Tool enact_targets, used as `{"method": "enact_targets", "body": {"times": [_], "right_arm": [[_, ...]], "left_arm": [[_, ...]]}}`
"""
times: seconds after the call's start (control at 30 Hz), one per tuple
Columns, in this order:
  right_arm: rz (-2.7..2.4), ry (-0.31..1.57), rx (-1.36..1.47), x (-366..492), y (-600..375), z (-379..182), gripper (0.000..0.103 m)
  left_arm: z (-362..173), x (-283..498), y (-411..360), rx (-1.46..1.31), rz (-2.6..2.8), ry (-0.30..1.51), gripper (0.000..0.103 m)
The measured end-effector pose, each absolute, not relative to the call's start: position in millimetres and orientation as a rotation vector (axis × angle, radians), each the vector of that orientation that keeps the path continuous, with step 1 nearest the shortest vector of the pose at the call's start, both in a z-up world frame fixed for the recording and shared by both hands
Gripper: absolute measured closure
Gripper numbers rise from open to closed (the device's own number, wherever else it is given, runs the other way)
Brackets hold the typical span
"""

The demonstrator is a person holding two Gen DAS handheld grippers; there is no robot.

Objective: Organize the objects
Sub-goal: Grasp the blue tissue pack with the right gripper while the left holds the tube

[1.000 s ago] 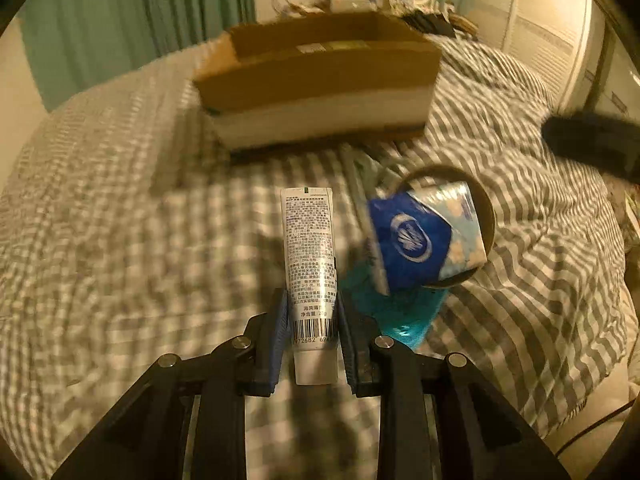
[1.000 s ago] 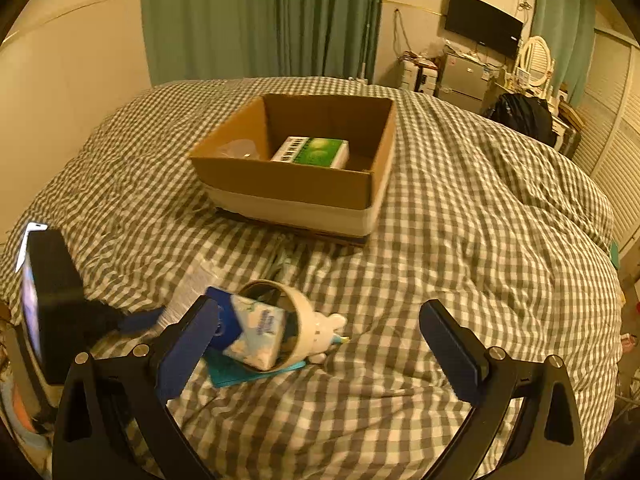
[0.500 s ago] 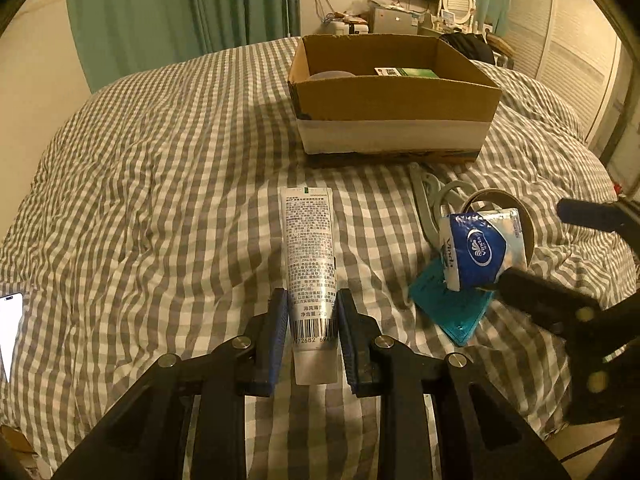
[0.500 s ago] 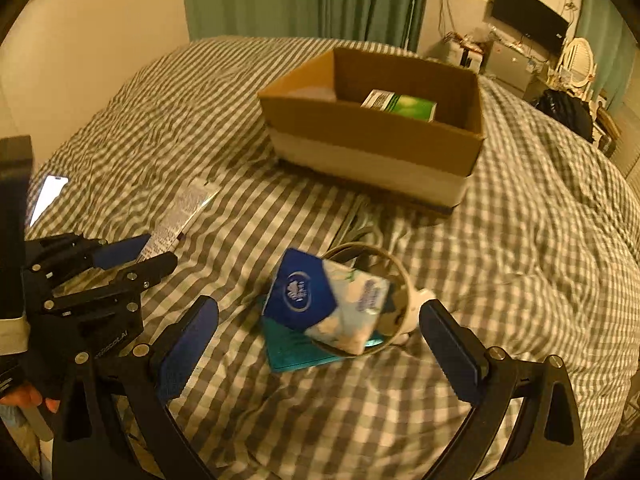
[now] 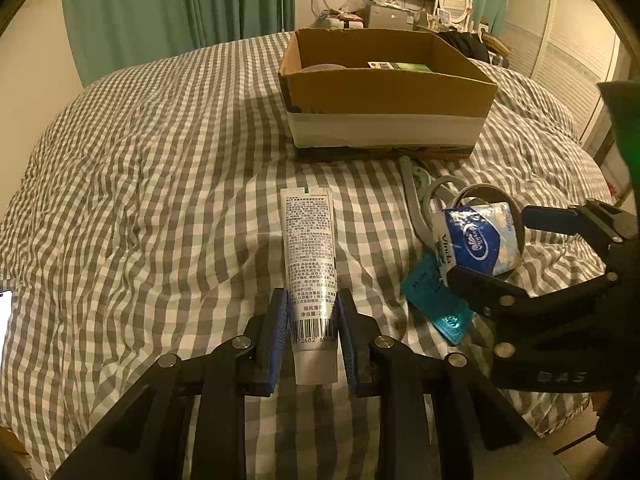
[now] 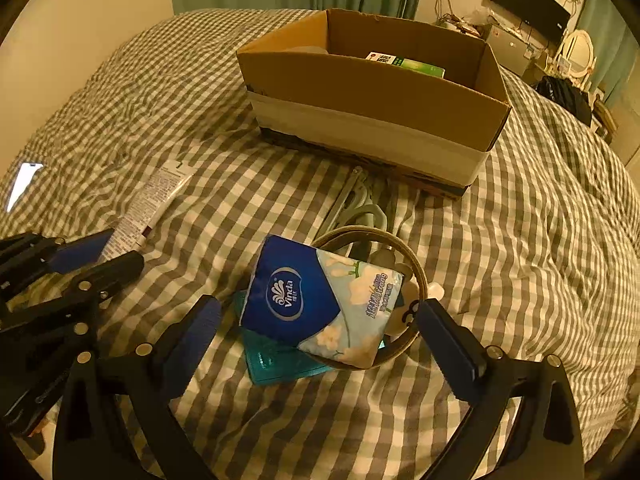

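Tissue pack (image 6: 320, 304), blue and floral, lies at the centre of the right wrist view, tipped half out of a round wooden hoop (image 6: 404, 256) and resting on a teal packet (image 6: 276, 356) on the checked bedspread (image 6: 520, 240). Its long axis runs left to right across the frame, so it sits crosswise between the two pads of the right gripper (image 6: 316, 332), which are spread wide and touch nothing; the blue end points at the lower-left pad, the floral end at the lower-right one. That gripper is plainly the nearer one, and judging by the layout, closing across the pack's length may be awkward; a turn of the wrist to take it across its short side looks the safer grasp.

Left of it, the toothpaste tube (image 5: 310, 264) lies lengthwise, pointing up the frame toward the cardboard box (image 5: 384, 92). The left gripper (image 5: 312, 336) is pinching its barcode end between the blue pads. Grey scissors (image 5: 424, 196) lie between the hoop and the box, which occupies the upper centre and already holds a green carton (image 6: 412, 65). A lit phone (image 6: 22, 184) shows at the far left edge.
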State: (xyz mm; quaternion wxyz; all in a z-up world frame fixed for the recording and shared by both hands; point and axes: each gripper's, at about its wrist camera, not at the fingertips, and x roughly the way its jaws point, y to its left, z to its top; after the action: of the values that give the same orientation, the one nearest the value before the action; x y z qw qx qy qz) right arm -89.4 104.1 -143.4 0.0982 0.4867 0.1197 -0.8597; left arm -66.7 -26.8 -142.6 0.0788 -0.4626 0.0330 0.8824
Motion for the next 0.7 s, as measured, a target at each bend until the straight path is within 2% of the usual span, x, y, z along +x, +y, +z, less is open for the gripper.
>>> {"method": "enact_targets", "body": {"times": [0.13,0.4,0.47,0.7], "right_arm": [[-2.557,0.435,1.425,-88.1,102.3,-144.5,0.019],[-2.562,0.497,1.416,-87.0,99.4,-150.3,0.015],[-2.532,0.446,1.417,-88.3,100.6,-149.2,0.028],[-2.521,0.323,1.366,-82.9,112.7,-128.6,0.032]], "left_arm": [[-139.8,-65.6,-23.4,-1.377,2.631,0.092,0.078],[-134.2,-62.4,-17.1,-1.363,2.623,0.096,0.078],[-134.4,-62.1,-17.2,-1.367,2.623,0.096,0.078],[-128.1,-62.7,-19.4,-1.367,2.634,0.089,0.078]]}}
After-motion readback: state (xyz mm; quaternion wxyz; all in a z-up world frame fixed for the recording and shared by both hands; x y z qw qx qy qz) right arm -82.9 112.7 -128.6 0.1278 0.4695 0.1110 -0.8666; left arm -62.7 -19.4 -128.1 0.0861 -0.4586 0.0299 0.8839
